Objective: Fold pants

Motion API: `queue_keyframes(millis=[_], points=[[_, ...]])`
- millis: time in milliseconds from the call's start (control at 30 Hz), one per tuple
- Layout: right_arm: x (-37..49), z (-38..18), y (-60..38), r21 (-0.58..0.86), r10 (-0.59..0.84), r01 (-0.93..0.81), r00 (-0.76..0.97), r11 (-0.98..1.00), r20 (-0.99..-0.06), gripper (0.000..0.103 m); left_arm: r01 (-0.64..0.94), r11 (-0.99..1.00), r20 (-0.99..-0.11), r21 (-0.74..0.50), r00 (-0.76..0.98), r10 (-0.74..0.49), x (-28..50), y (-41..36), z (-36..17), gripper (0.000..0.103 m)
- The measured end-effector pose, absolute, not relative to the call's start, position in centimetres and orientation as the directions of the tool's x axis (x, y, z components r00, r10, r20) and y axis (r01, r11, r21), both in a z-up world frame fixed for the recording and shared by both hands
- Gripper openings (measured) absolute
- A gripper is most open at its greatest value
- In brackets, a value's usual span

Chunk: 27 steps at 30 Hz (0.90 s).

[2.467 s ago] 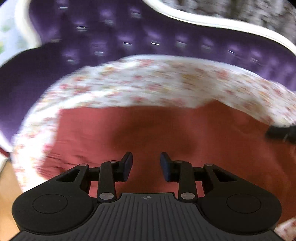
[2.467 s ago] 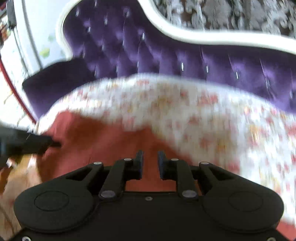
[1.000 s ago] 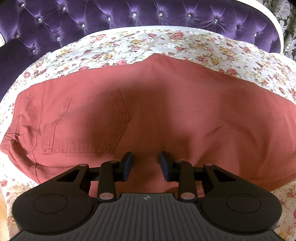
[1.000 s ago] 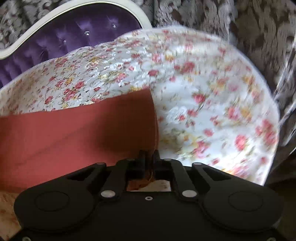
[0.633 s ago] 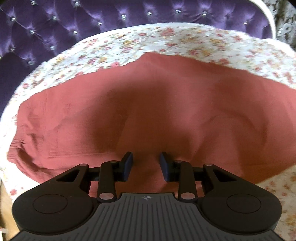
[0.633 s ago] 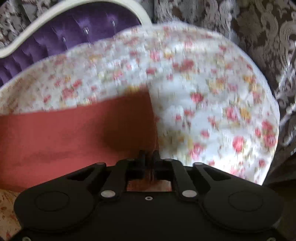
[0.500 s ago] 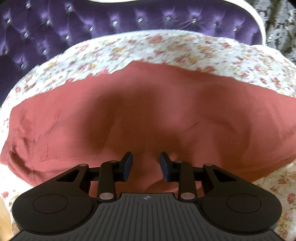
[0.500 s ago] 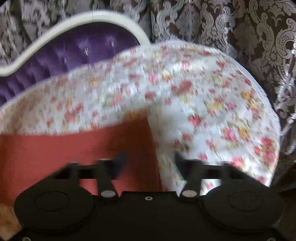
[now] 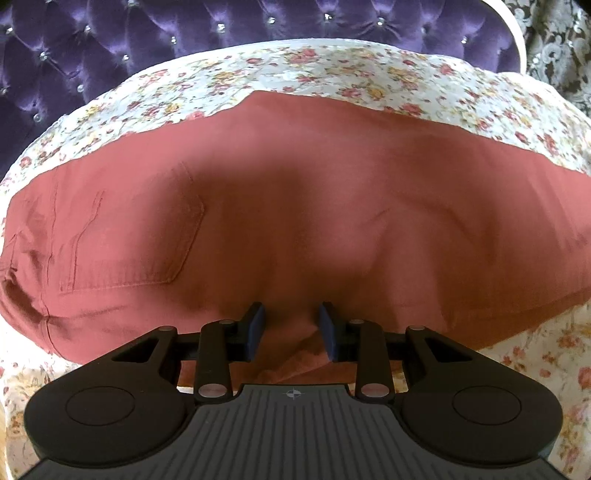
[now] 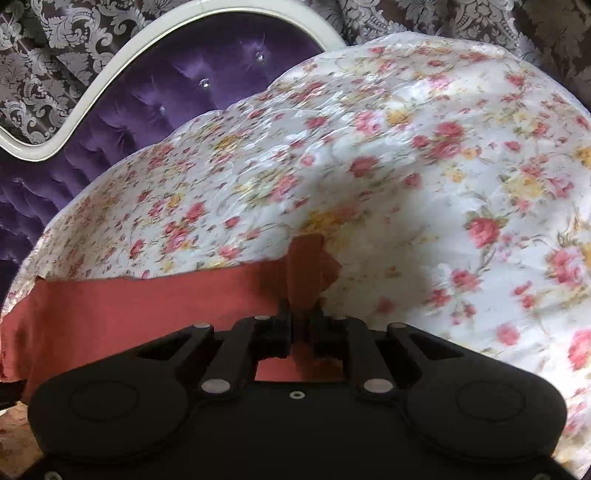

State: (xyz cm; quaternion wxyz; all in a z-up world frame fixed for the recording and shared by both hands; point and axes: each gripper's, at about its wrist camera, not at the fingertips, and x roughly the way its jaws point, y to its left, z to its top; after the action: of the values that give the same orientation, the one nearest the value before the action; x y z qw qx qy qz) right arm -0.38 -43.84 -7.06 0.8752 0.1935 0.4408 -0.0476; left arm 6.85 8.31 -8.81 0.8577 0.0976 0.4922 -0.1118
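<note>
Brick-red pants (image 9: 295, 184) lie spread across a floral cushion cover (image 9: 332, 70), back pocket (image 9: 140, 236) up on the left. My left gripper (image 9: 291, 325) sits at the pants' near edge. A bunched fold of cloth rises between its blue pads (image 9: 255, 325), which are partly closed on it. In the right wrist view the pants (image 10: 147, 299) end at a hem corner. My right gripper (image 10: 301, 317) is closing there, jaws nearly together, with that corner pinched between them and sticking up past the fingertips.
A purple tufted sofa back (image 9: 184, 29) rises behind the cushion, with a white curved frame (image 10: 110, 66). Grey damask fabric (image 10: 443, 18) hangs beyond it. The floral cover (image 10: 406, 147) stretches right of the hem and drops off at its right edge.
My right gripper let go of the hem, opened wide, then closed again on the hem corner, which now stands up. The left gripper kept its grip and shifted slightly.
</note>
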Motion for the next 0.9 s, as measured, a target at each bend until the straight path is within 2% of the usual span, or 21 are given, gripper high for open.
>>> queue_keyframes(millis=[67,167,233,300,400,500,533,633,700,767,900], points=[[-0.6,-5.0,-43.0,0.219,0.021,0.226,0.649,0.949,-0.761,0.011,0.272,0.96,-0.862,0.068,0.501,-0.081,6.8,8.0,-8.5,0.031],[0.0,-1.7,-44.7,0.231,0.01,0.226,0.693,0.947,-0.721,0.009,0.254,0.964,-0.845,0.08,0.53,-0.07,6.7,7.5,-7.9,0.031],[0.7,-0.5,-45.5,0.176,-0.056,0.253,0.703,0.951,-0.709,0.009,0.241,0.968,-0.832,0.07,0.55,-0.077,7.1,6.7,-7.7,0.031],[1.6,-0.2,-46.5,0.11,-0.124,0.285,0.691,0.952,-0.712,0.01,0.239,0.97,-0.826,0.049,0.555,-0.095,7.4,6.0,-7.8,0.031],[2.8,-2.3,-48.1,0.131,-0.106,0.313,0.637,0.941,-0.763,0.01,0.24,0.969,-0.826,0.068,0.558,-0.08,7.4,4.7,-8.5,0.031],[4.1,-5.5,-48.4,0.083,-0.129,0.357,0.531,0.93,-0.838,0.016,0.284,0.95,-0.824,0.128,0.563,-0.057,6.8,4.0,-8.4,0.032],[4.1,-5.8,-48.2,0.046,-0.172,0.382,0.516,0.923,-0.839,0.021,0.291,0.948,-0.829,0.128,0.556,-0.059,6.7,4.3,-8.2,0.032],[3.5,-3.8,-46.2,-0.052,-0.304,0.422,0.556,0.905,-0.774,0.033,0.229,0.965,-0.827,0.13,0.562,-0.022,7.0,6.8,-7.2,0.032],[3.3,-1.7,-44.1,-0.1,-0.346,0.405,0.599,0.909,-0.722,0.033,0.173,0.978,-0.821,0.118,0.572,-0.002,7.8,9.0,-6.5,0.032],[2.9,0.3,-41.5,-0.091,-0.321,0.36,0.658,0.929,-0.681,0.033,0.105,0.988,-0.818,0.116,0.575,0.035,8.8,11.6,-5.9,0.032],[2.3,2.6,-35.2,0.059,-0.073,0.147,0.753,0.987,-0.654,0.033,-0.038,0.995,-0.821,0.092,0.563,0.098,10.2,16.9,-5.4,0.033]])
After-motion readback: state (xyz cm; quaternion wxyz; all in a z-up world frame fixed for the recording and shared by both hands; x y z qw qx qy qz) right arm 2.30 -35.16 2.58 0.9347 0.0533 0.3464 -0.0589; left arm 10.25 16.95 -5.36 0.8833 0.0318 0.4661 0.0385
